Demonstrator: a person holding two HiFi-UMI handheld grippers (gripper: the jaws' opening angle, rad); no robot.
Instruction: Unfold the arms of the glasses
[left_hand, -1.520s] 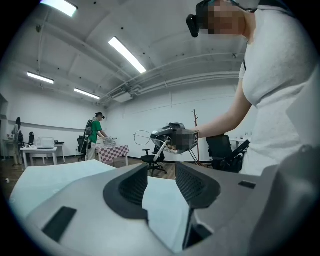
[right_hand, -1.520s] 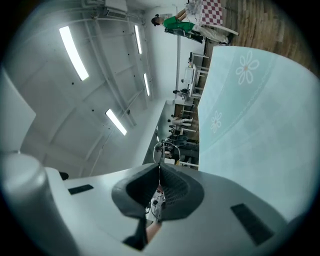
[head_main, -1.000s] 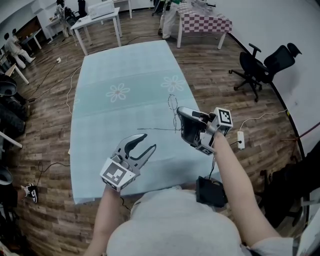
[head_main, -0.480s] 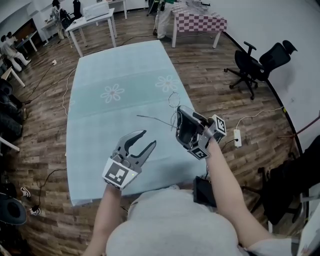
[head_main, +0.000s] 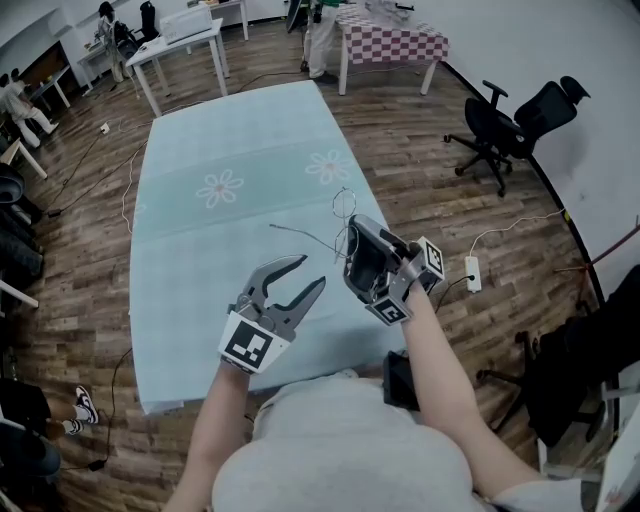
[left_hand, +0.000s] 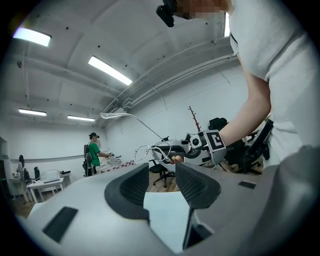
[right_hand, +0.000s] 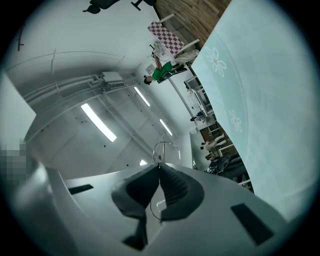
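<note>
Nearest, the left gripper (head_main: 308, 272) stands spread and empty; just beyond its tips the right gripper (head_main: 352, 238) pinches the glasses (head_main: 343, 215) by their wire frame. A hard tug could bend the arm or twist the frame loose.

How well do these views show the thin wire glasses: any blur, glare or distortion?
Head view: sharp, evenly lit, edges bowed; the glasses are faint wire against the tablecloth. Left gripper view: heavy fisheye, dark corners, bright ceiling lights, the open left claw slightly soft. Right gripper view: fisheye, tilted; right claw shut on the thin frame, legible.
</note>
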